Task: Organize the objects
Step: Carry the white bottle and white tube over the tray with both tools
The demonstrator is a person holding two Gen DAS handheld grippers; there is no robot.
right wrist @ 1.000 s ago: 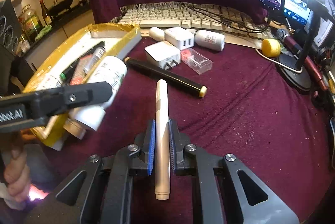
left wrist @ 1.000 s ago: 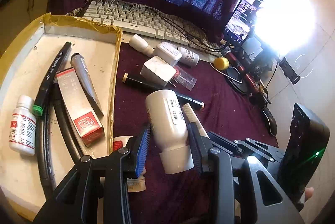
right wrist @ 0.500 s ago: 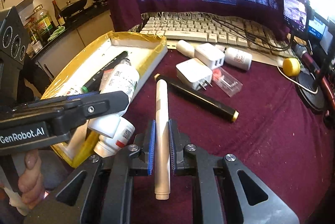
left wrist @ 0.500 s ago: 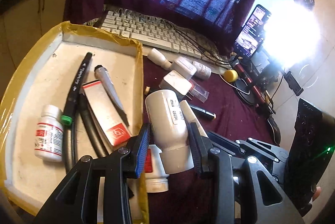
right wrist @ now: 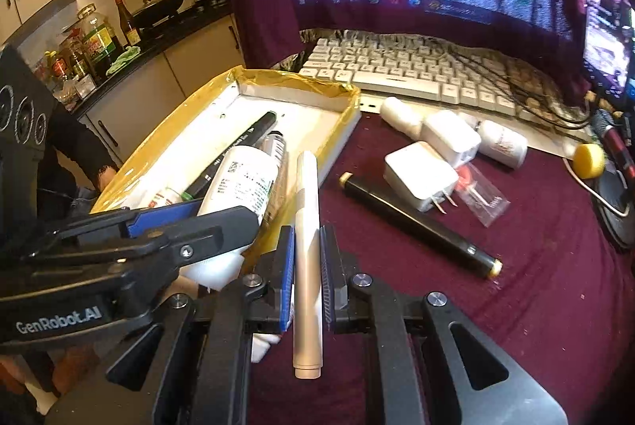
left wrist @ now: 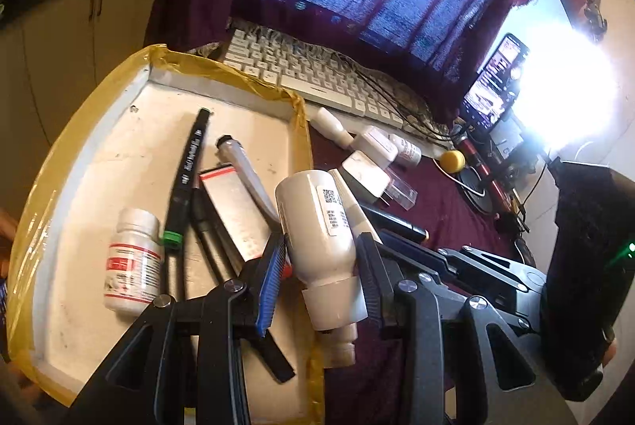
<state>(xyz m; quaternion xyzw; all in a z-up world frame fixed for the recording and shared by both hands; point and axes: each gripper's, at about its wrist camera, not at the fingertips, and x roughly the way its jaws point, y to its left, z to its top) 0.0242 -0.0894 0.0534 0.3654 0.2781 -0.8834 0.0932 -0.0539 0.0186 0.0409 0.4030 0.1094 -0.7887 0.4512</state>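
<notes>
Over the yellow-taped tray (left wrist: 99,131), the left gripper (left wrist: 321,266) is gripping a white bottle (left wrist: 317,222) by its neck end, jaws closed against its sides, the bottle hanging above the tray's right edge. Just beside it, the right gripper (right wrist: 307,262) is pinching a cream pen (right wrist: 307,226) tight between its blue pads, pen pointing toward the tray. Lying inside the tray are a pill bottle (left wrist: 133,262) and a black marker (left wrist: 186,175), while chargers (right wrist: 432,163) are sitting on the maroon cloth (right wrist: 535,246).
</notes>
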